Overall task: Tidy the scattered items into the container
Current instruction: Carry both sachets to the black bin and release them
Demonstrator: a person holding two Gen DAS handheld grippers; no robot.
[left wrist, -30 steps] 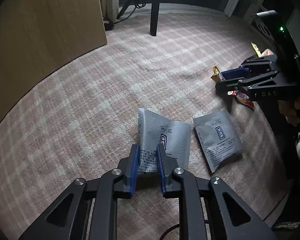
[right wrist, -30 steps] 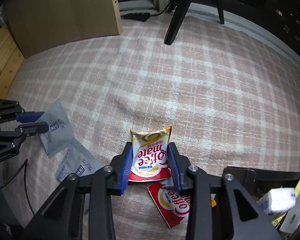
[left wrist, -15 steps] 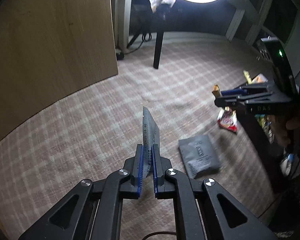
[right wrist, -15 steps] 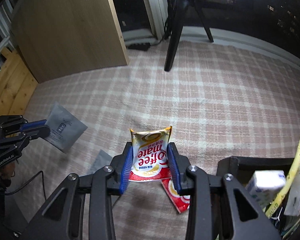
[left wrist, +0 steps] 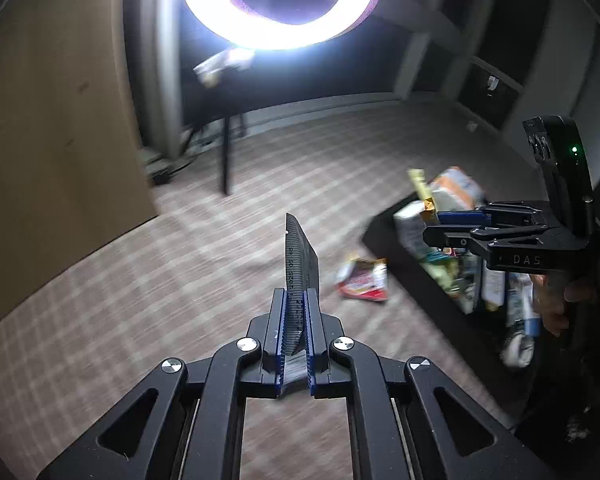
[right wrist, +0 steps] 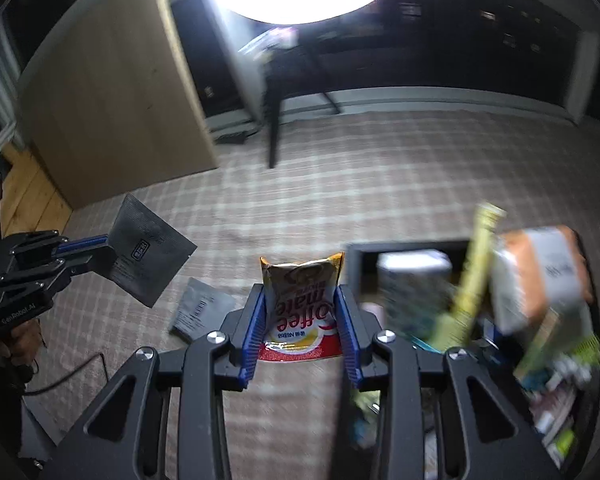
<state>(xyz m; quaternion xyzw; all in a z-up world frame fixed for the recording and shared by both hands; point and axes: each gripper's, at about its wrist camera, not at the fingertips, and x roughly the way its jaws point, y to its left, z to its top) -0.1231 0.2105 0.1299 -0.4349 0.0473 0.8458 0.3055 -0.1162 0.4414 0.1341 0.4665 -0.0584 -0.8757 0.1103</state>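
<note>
My left gripper (left wrist: 295, 304) is shut on a grey tea packet (left wrist: 300, 260), held edge-on high above the checked cloth; the same packet (right wrist: 150, 248) shows flat in the right wrist view. My right gripper (right wrist: 302, 304) is shut on a Coffee mate sachet (right wrist: 302, 300), held up beside the black container (right wrist: 356, 256) full of packets. In the left wrist view the right gripper (left wrist: 432, 226) hovers over the container (left wrist: 412, 276). A second Coffee mate sachet (left wrist: 364, 280) lies on the cloth by the container. A second grey packet (right wrist: 200, 312) lies on the cloth.
A ring light (left wrist: 278, 4) on a dark stand (left wrist: 225, 152) glares at the back. A wooden panel (left wrist: 52, 152) stands at the left. An orange-and-white carton (right wrist: 536, 280) and a yellow stick packet (right wrist: 476, 256) stick up from the container.
Both grippers have risen and tilted up with their packets. The right gripper has moved over the container's edge. The left gripper has swung right towards the container.
</note>
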